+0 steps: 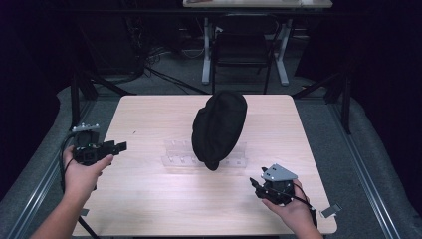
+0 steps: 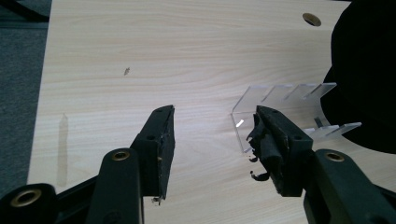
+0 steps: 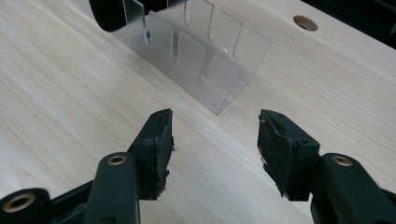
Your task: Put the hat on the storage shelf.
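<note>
A pale wooden counter point(image 1: 149, 114) fills my view. At its middle a black cap point(image 1: 219, 127) sits on a clear plastic rack point(image 1: 175, 160) whose long axis runs left to right. My left tongs point(image 1: 117, 147) hover at the counter's left edge, jaws wide and empty, pointing at the rack's end. My right tongs point(image 1: 255, 188), also wide and empty, are nearer, with the cap ahead and slightly left.

Bare desk point(image 1: 149, 199) lies open at six, nine and three o'clock; the cap-draped clear rack point(image 1: 171, 160) blocks the centre.
</note>
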`<action>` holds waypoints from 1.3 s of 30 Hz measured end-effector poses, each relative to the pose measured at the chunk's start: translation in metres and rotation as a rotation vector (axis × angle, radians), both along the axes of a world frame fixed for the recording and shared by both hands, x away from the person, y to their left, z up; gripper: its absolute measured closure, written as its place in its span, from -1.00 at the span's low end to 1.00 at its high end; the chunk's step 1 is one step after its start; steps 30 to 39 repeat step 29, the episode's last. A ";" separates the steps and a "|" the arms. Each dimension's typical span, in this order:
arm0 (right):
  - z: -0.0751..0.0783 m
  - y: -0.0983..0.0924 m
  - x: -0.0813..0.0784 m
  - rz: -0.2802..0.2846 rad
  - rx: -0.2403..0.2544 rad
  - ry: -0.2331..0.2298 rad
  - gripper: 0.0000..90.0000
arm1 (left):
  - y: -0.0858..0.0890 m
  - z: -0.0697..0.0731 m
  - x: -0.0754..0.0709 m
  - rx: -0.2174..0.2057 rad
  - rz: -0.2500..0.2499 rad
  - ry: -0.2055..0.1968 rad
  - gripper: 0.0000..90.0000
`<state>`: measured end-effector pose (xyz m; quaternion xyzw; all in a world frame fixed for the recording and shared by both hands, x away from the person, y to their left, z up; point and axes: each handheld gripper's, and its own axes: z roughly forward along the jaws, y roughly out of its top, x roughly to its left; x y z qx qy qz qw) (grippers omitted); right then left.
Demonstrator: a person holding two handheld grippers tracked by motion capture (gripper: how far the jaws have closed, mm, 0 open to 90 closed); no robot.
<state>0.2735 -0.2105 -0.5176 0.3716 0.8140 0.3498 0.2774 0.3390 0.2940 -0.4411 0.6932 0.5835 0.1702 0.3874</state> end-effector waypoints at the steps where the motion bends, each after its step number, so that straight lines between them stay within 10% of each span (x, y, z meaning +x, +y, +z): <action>1: -0.001 -0.001 0.000 -0.004 -0.010 0.013 0.02 | 0.000 -0.005 -0.002 -0.004 -0.003 0.001 0.09; 8: -0.012 -0.008 0.000 -0.017 -0.004 0.021 0.02 | 0.003 -0.043 -0.023 -0.051 0.028 -0.027 0.09; 19: -0.015 -0.014 0.001 -0.039 0.037 0.015 -0.01 | 0.009 -0.088 -0.044 -0.012 0.074 -0.056 0.08; 24: -0.016 -0.018 0.003 -0.051 0.054 0.043 -0.02 | 0.011 -0.099 -0.048 -0.031 0.079 -0.049 0.07; 28: -0.002 -0.024 0.012 -0.034 0.216 0.086 -0.09 | 0.013 -0.109 -0.049 -0.099 0.067 -0.030 0.08; 39: -0.002 -0.024 0.012 -0.034 0.216 0.086 -0.09 | 0.013 -0.109 -0.049 -0.099 0.067 -0.030 0.09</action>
